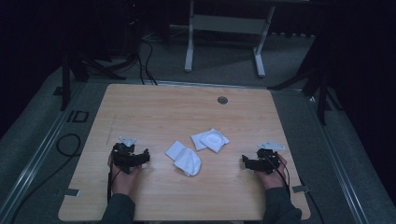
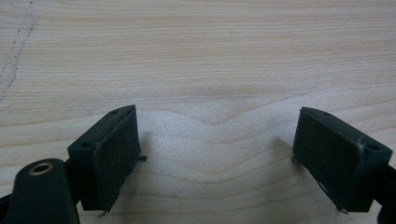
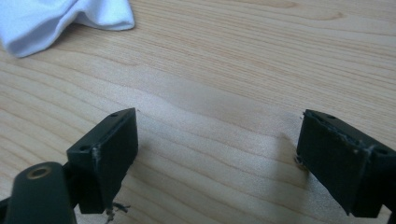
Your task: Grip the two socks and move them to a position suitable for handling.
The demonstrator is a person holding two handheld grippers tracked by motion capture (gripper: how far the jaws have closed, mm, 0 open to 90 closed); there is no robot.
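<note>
A: How were your hands set at that moment?

B: Your left hand (image 1: 122,173) lay low on the surface (image 1: 154,105), wrist toward the near edge, and the left tongs (image 1: 145,155) pointed inward toward the middle. Your right hand (image 1: 272,170) mirrored it on the other side, with the right tongs (image 1: 244,161) aimed inward too. Both forearms came in over the near edge.

A: And the tongs themselves?

B: Both pairs stood wide apart and gripped nothing. In the left gripper view you had only bare wood grain between the jaws. In the right gripper view the jaws were just as far apart over bare wood, with a corner of white cloth (image 3: 56,18) up at the far left, well clear of them.

A: What did the cloths look like?

B: You had two white pieces near the middle. The nearer white cloth (image 1: 184,157) was folded and rumpled, one end rounded and bulging, and it sat closer to your left tongs. The farther white cloth (image 1: 210,139) lay flatter, roughly square, with a round bulge in its centre. The two sat just beside each other; I could not tell whether they touched.

A: Room to move?

B: You had open wood between each pair of tongs and the cloths, and a broad bare stretch beyond them up to the small round grommet (image 1: 222,100) near the far edge.
</note>
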